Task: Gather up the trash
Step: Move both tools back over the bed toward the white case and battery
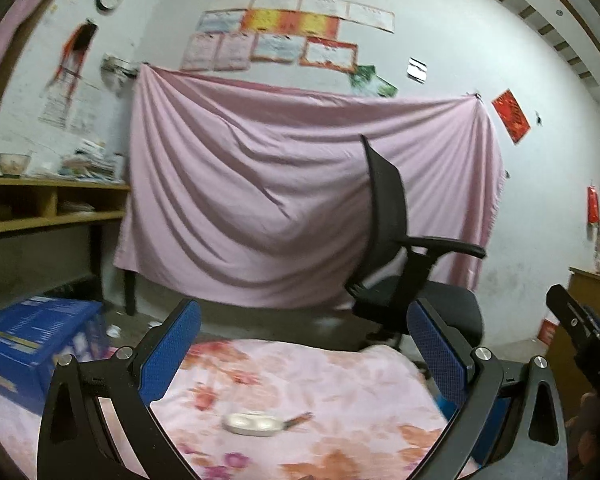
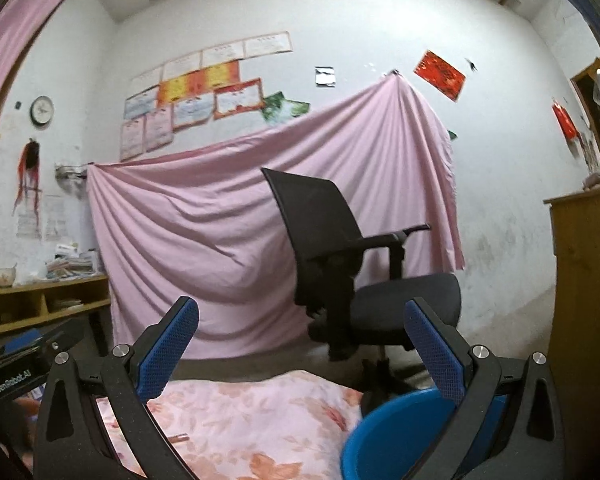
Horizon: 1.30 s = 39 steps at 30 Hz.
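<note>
Both grippers [image 1: 304, 344] [image 2: 302, 344] gape empty above a white two-hollow tray [image 1: 252, 423]

Pink floral bedspread [image 1: 340, 392]; blue basin [image 2: 396, 436]; black chair [image 2: 340, 240].

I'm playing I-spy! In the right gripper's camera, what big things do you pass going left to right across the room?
Wall clock → wooden shelf → pink sheet → black office chair → wooden cabinet.
</note>
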Available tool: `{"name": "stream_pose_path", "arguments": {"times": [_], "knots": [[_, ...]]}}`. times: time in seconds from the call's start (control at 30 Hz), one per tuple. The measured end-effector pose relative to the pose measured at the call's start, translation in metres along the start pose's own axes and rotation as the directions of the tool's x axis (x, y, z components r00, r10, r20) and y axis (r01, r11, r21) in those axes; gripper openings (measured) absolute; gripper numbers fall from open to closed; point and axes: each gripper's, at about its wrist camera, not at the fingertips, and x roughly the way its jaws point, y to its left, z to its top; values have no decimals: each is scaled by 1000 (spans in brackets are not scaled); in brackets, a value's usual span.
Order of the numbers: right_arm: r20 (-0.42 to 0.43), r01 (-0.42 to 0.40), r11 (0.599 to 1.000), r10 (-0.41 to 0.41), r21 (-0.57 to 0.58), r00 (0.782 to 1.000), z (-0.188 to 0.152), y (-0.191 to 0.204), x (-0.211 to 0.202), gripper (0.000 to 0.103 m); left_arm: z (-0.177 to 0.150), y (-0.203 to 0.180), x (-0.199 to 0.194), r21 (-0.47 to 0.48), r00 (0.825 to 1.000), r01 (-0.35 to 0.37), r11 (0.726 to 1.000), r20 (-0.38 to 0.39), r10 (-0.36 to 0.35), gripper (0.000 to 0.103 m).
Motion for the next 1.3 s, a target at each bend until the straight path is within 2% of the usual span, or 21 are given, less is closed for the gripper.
{"name": "stream_pose_path", "arguments": {"times": [0.17,0.43,0.77,0.9,1.03,1.3], "knots": [[-2,-39,999,39,-24,999,-6,19,4,103,-9,27,-9,0,998,-63,998,18,63,101],[-33,-100,988,97,-118,995,-21,53,17,103,-23,58,-2,28,992,-125,992,-1,125,101],[-114,-158,966,137,-202,984,-44,83,31,103,-40,84,9,34,989,-134,990,-54,136,101],[-180,-157,968,122,-195,976,-52,84,41,103,-47,88,22,50,984,-114,992,-130,120,101],[-252,-144,976,100,-162,962,-57,77,53,103,-55,85,43,88,963,-94,992,-244,113,101],[-403,-118,986,62,-116,913,-70,66,74,103,-79,73,89,134,884,-13,991,-461,74,101]]}}
